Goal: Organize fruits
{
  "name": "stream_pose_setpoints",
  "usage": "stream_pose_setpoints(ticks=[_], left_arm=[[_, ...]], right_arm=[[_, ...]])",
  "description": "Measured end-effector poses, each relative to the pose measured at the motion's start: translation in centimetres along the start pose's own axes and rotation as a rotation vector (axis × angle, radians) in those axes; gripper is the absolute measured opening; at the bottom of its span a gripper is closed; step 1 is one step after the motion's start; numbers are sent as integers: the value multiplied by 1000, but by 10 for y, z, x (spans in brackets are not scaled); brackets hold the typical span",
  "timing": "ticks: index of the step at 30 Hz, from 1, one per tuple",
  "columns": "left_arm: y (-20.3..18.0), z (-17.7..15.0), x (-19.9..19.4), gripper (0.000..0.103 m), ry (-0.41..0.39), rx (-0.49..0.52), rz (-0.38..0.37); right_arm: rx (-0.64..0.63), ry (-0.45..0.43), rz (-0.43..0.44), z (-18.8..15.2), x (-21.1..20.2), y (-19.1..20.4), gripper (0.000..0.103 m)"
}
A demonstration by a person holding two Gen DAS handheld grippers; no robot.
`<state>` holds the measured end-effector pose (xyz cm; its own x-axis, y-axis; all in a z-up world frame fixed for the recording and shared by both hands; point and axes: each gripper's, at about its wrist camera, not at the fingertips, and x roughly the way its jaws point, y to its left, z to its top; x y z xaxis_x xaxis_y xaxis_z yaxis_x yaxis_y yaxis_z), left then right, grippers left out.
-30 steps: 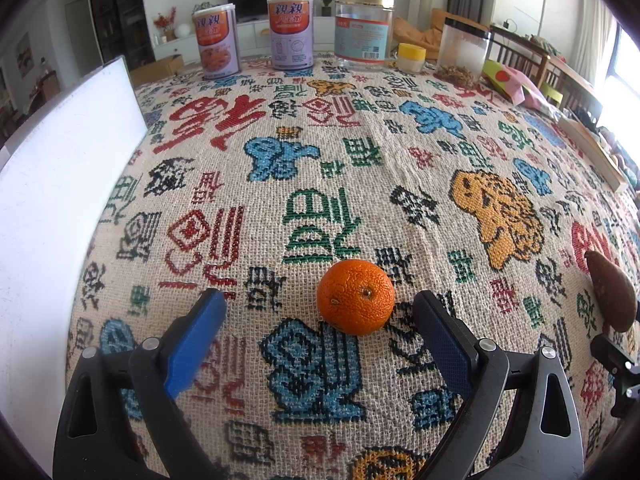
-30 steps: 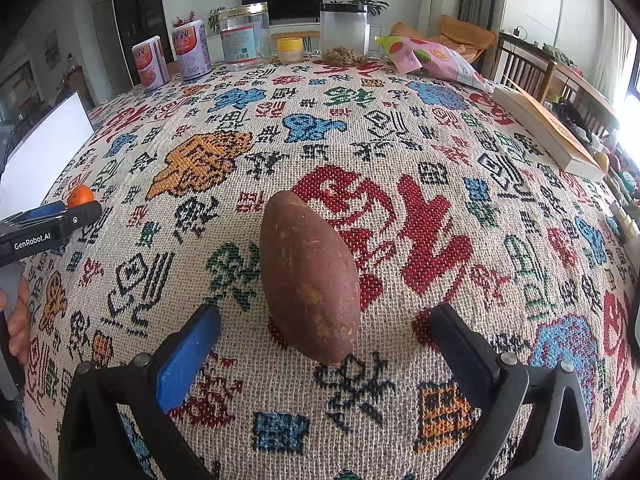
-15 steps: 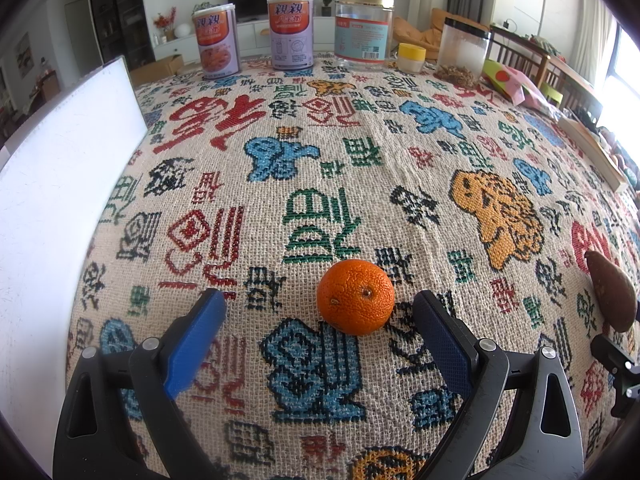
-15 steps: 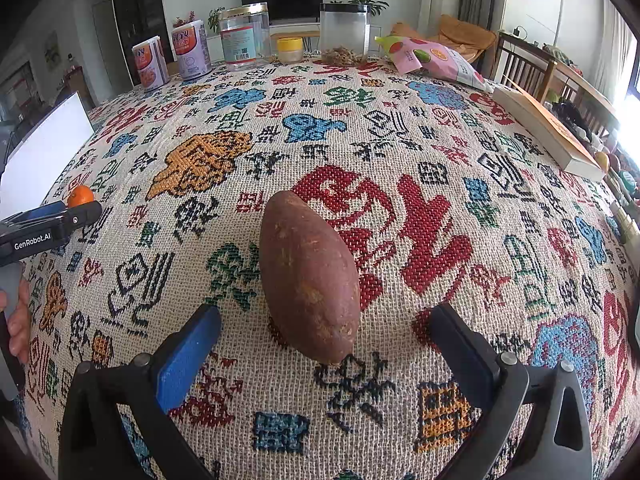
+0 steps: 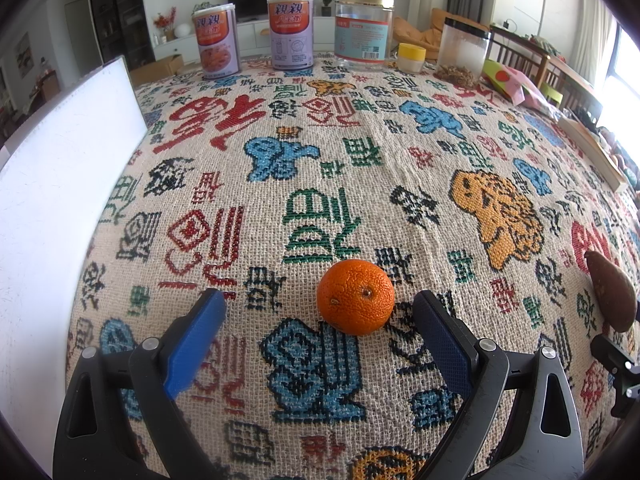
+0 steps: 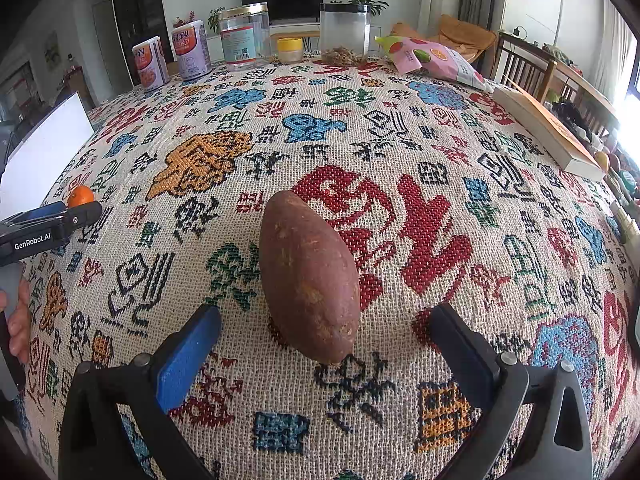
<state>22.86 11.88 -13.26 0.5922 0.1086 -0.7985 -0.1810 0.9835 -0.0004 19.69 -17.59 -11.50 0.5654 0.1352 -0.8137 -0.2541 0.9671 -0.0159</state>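
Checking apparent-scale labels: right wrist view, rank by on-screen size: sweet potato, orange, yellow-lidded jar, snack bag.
1. sweet potato, nearest, so inflated
2. snack bag
3. yellow-lidded jar and orange: look alike, and the orange is partly hidden, so unranked

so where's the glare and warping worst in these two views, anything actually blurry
Left wrist view: the white board is blown out to featureless white, the window at the right edge too; the tablecloth bulges like a dome. The orange is sharp, with a soft shadow beneath it.
Right wrist view: same fisheye bulge; window glare at the far right; the sweet potato is crisp.
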Motion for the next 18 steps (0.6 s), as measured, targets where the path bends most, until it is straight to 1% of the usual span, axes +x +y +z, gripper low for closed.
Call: stream_pose_setpoints(ticks=[18], left_arm=[[1,0,0,96,0,-2,-3]], right_arm=[[0,0,1,0,0,0,103]])
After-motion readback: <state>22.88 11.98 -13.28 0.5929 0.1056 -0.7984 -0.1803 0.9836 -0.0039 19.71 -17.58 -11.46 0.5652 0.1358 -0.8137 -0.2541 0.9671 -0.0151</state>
